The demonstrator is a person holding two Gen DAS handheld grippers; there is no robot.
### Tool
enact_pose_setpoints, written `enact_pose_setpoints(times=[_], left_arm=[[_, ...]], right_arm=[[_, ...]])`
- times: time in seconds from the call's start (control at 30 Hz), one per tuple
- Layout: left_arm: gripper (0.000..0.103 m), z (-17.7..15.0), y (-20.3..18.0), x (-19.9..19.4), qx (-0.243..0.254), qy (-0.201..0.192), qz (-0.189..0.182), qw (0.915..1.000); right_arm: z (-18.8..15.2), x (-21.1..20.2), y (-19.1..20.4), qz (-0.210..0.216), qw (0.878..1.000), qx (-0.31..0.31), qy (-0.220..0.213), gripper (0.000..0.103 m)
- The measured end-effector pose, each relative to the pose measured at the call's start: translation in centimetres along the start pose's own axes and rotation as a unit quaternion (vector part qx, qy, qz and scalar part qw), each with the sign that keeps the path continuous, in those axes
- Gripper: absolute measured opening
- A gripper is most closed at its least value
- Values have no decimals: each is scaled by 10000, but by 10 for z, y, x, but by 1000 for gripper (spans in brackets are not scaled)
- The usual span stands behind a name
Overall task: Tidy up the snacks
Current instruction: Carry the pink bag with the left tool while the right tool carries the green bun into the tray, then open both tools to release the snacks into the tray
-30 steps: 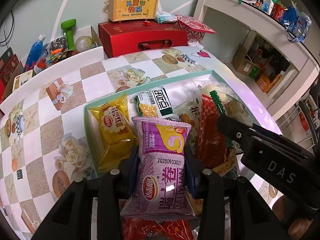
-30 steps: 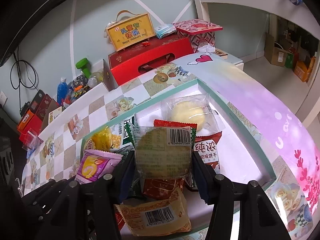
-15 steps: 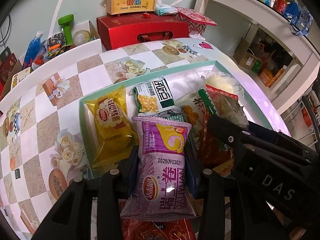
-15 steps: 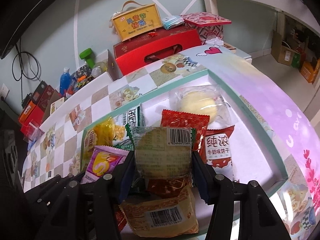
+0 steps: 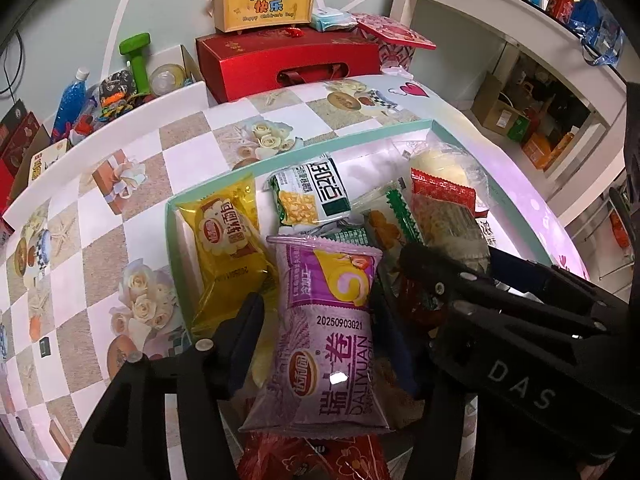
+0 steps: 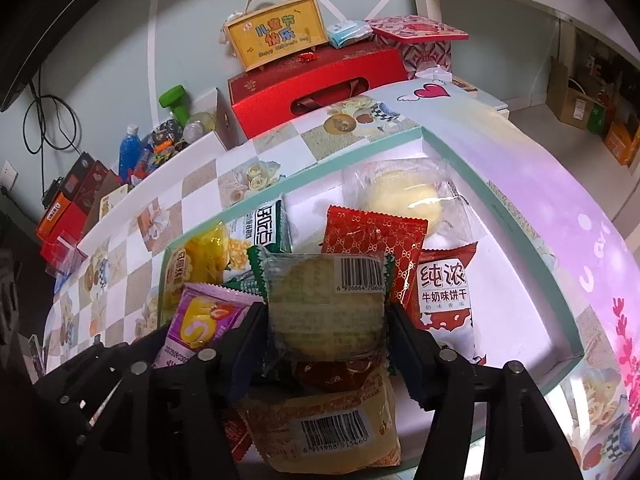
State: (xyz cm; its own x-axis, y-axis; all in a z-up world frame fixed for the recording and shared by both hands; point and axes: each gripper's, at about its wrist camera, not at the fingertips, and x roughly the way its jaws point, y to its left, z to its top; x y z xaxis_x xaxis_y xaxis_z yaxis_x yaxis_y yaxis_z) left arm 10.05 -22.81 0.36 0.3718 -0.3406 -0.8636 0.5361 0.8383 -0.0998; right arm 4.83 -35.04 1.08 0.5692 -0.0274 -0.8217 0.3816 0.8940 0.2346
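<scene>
My left claw (image 5: 316, 320) has just been opening: its jaws now stand clear on either side of the purple swiss-roll packet (image 5: 326, 332), a gap showing at the left finger, so the packet lies between them unpressed, resting on the other snacks at the near end of the teal tray (image 5: 172, 248). My right claw (image 6: 326, 332) has also just been opening; the clear-wrapped round biscuit pack with green edges (image 6: 324, 304) sits between its jaws, and I cannot tell whether the pads touch its sides.

From the purple packet, a yellow soft-bread packet (image 5: 228, 240) lies at ten o'clock and a corn snack packet (image 5: 310, 196) at twelve, both inside the tray. From the biscuit pack, in the right view, a red patterned packet (image 6: 372, 240) lies just behind at one o'clock, a milk biscuit packet (image 6: 444, 292) at three, a clear-wrapped pale bun (image 6: 404, 196) farther off at one, and a barcoded bread packet (image 6: 328, 428) at six, under my claw.

The tray rests on the checkered table (image 5: 120, 208). Beyond the table's far edge at twelve stand a red gift box (image 5: 288, 64) and a yellow case (image 5: 264, 0) on top of it.
</scene>
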Motion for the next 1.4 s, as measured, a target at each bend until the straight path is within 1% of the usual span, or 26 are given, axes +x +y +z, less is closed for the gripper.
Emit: enact_pose_setpoints(times=[0.07, 0.1, 0.23, 0.4, 0.57, 0.77, 0.87, 0.97, 1.13, 1.17, 1.2, 1.23, 1.27, 1.3, 1.37, 1.4], left_arm=[[64, 0, -1, -3, 13, -24, 32, 10000], [66, 1, -1, -4, 27, -34, 66, 10000], [67, 1, -2, -11, 63, -93, 112, 9999], [74, 3, -3, -19, 61, -184, 133, 9997], [74, 4, -3, -29, 72, -303, 146, 9994], [75, 5, 4, -40, -18, -445, 273, 9986], [75, 5, 12, -44, -144, -511, 361, 9979], [76, 1, 23, -50, -363, -645, 676, 9950], [76, -5, 49, -53, -864, -730, 910, 9894], [77, -7, 55, -53, -977, -754, 971, 9876], [80, -9, 59, -53, -1063, -772, 1027, 9860], [84, -11, 63, -53, -1126, -788, 1082, 9846], [94, -13, 66, -53, -1173, -803, 1141, 9832], [96, -15, 70, -53, -1212, -823, 1204, 9819], [96, -19, 77, -52, -1298, -835, 1323, 9791], [96, -21, 80, -51, -1335, -820, 1365, 9782]], right_arm=[[0, -1, 0, 8, 10000, -2, 1, 71], [1, -2, 0, 7, 10000, -6, -1, 72], [1, -7, 0, 23, 10000, -25, -28, 73], [3, -18, 0, 72, 9999, -29, -151, 73], [5, -27, 0, 140, 9995, -7, -278, 74], [7, -34, -4, 88, 9992, 74, -383, 73], [7, -35, -6, 77, 9991, 96, -406, 73], [7, -33, -6, 115, 9992, 130, -363, 74], [6, -29, -1, 101, 9995, 21, -289, 74], [6, -28, 2, 100, 9996, -15, -276, 75], [5, -27, 3, 105, 9996, -41, -263, 79], [5, -26, 4, 114, 9996, -56, -251, 82], [5, -25, 5, 129, 9996, -64, -237, 85], [4, -24, 6, 151, 9996, -65, -223, 92], [4, -20, 8, 157, 9997, -61, -192, 103], [3, -18, 8, 135, 9997, -65, -186, 103]])
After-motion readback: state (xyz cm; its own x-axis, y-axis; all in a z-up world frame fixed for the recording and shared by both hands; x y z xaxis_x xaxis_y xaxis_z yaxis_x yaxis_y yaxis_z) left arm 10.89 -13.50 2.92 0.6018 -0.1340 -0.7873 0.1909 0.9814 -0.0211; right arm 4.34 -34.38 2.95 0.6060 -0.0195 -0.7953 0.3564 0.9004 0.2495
